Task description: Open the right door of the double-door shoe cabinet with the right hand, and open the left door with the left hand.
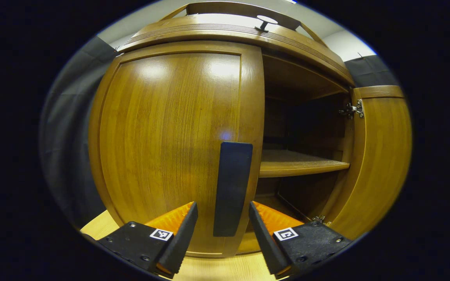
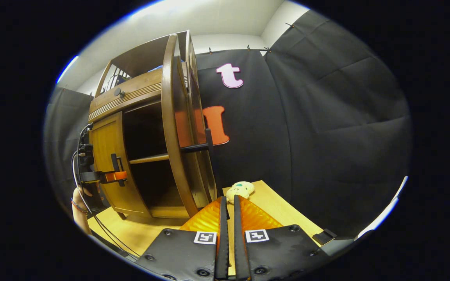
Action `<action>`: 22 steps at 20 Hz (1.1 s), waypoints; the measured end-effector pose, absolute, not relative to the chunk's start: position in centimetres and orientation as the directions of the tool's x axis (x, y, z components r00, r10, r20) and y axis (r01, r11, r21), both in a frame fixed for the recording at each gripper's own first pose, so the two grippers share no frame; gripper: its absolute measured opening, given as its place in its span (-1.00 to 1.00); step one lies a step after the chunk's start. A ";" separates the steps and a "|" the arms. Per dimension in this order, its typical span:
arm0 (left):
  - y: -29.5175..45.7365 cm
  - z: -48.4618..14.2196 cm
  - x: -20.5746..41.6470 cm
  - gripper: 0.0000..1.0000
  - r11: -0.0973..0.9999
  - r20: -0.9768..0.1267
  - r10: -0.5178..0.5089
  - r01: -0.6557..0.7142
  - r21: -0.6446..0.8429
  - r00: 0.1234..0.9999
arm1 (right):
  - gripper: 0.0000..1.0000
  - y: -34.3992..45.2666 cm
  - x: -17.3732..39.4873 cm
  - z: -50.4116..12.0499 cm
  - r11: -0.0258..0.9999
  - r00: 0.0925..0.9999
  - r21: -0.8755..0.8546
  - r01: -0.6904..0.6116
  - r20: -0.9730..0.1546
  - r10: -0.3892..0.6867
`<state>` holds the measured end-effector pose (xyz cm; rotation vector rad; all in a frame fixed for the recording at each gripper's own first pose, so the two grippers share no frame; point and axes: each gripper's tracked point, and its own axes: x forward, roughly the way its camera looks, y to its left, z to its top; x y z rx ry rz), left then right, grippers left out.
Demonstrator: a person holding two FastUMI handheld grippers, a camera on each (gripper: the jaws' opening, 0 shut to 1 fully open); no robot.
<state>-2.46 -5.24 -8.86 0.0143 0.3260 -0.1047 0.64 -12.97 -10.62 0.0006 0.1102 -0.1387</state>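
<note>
The wooden shoe cabinet [image 1: 225, 31] stands close in the left gripper view. Its left door [image 1: 162, 136] is closed, and the dark vertical handle [image 1: 231, 171] stands between the fingers of my left gripper [image 1: 223, 207], which is open and apart from the handle on both sides. The right door [image 1: 379, 156] is swung wide, showing a shelf [image 1: 299, 164] inside. In the right gripper view the right door [image 2: 171, 128] is edge-on with its handle [image 2: 199, 147] sticking out. My right gripper [image 2: 229, 201] is shut on nothing, off to the door's right. The left gripper [image 2: 111, 176] sits at the left door [image 2: 108, 148].
The cabinet rests on a light wooden table [image 2: 275, 210]. A small pale plush toy [image 2: 240, 189] lies on it beyond my right fingertips. A hand [image 2: 79, 207] with cables holds the left gripper. Black cloth walls close in behind and to the right.
</note>
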 end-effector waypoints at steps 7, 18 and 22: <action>-3.7 -9.1 -2.4 -0.32 0.990 -0.317 -0.138 0.143 -0.008 0.938 | -0.72 -13.7 0.5 -10.0 0.985 0.981 -0.036 0.167 -0.091 -0.170; -4.0 -7.6 -2.8 -0.55 0.973 -0.326 -0.228 0.227 -0.043 0.917 | -0.56 -13.3 -0.3 -9.3 0.976 0.973 -0.045 0.211 -0.089 -0.215; -4.4 -6.9 -3.2 -0.53 0.960 -0.330 -0.277 0.270 -0.069 0.902 | -0.81 -12.5 -1.1 -8.1 0.971 0.970 -0.058 0.231 -0.066 -0.235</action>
